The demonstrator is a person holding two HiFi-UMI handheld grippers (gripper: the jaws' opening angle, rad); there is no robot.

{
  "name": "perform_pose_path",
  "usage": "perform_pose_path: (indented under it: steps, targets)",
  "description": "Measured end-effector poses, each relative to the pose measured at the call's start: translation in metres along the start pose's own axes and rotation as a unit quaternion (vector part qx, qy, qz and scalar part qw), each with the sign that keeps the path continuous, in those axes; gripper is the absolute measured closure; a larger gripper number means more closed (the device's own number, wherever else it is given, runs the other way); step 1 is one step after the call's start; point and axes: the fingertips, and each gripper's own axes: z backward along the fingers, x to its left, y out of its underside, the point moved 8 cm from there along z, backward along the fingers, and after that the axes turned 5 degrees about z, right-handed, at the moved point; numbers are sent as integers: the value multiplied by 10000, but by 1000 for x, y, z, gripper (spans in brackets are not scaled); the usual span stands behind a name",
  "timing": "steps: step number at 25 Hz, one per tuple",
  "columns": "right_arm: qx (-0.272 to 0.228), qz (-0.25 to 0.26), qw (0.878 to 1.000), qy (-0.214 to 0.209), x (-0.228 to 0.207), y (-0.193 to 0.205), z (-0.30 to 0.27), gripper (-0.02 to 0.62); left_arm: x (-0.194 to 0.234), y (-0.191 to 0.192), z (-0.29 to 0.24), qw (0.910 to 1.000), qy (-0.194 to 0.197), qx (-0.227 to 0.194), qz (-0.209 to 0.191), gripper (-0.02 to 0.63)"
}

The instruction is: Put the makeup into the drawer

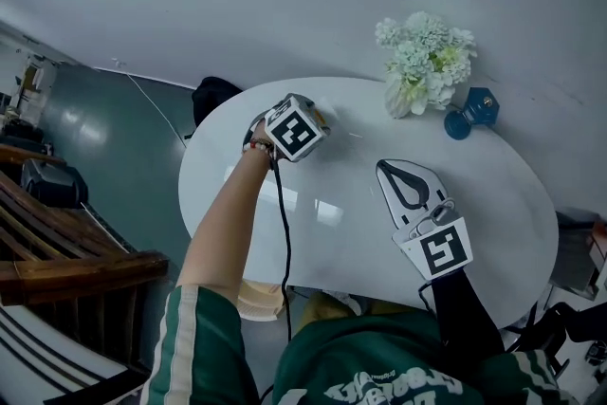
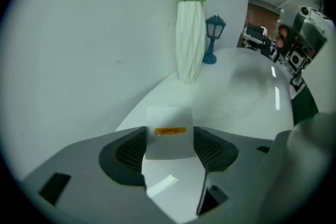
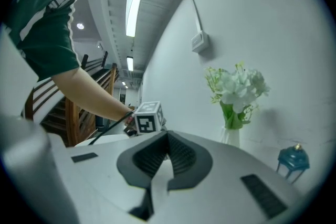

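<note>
A small white makeup box (image 2: pixel 169 117) with an orange label sits between the pads of my left gripper (image 2: pixel 169 140), its two sides against them, so the gripper is shut on it. In the head view that left gripper (image 1: pixel 321 116) points steeply down over the far left part of the white oval table (image 1: pixel 493 204), and only a sliver of the box (image 1: pixel 322 112) shows past the marker cube. My right gripper (image 1: pixel 387 168) hovers near the table's front, shut with nothing in it; its pads (image 3: pixel 181 157) meet. No drawer shows in any view.
A white vase of pale flowers (image 1: pixel 422 62) and a small blue lantern (image 1: pixel 471 112) stand at the table's far edge by the wall. Wooden furniture (image 1: pixel 57 251) stands on the floor to the left. A cable hangs from the left gripper.
</note>
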Motion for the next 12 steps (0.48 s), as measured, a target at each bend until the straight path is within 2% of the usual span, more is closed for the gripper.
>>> perform_pose_path:
  steps: [2,5,8,12]
  targets:
    - [-102,113,9999,22,6,-12,-2,591,-9,10,33,9983,-310,-396,306,321]
    - [-264,271,9993,21,18,-24,-2,591,-23,29,79,9879,-702,-1024,926,321]
    - [-334,260,9991,28,37,-32,1,592,-43,51,123,9719,-1017,-1553,1448,321]
    - [-441,257,9987,84,59,-47,6,591,-73,80,176,9440,-1435,-2161,2041,321]
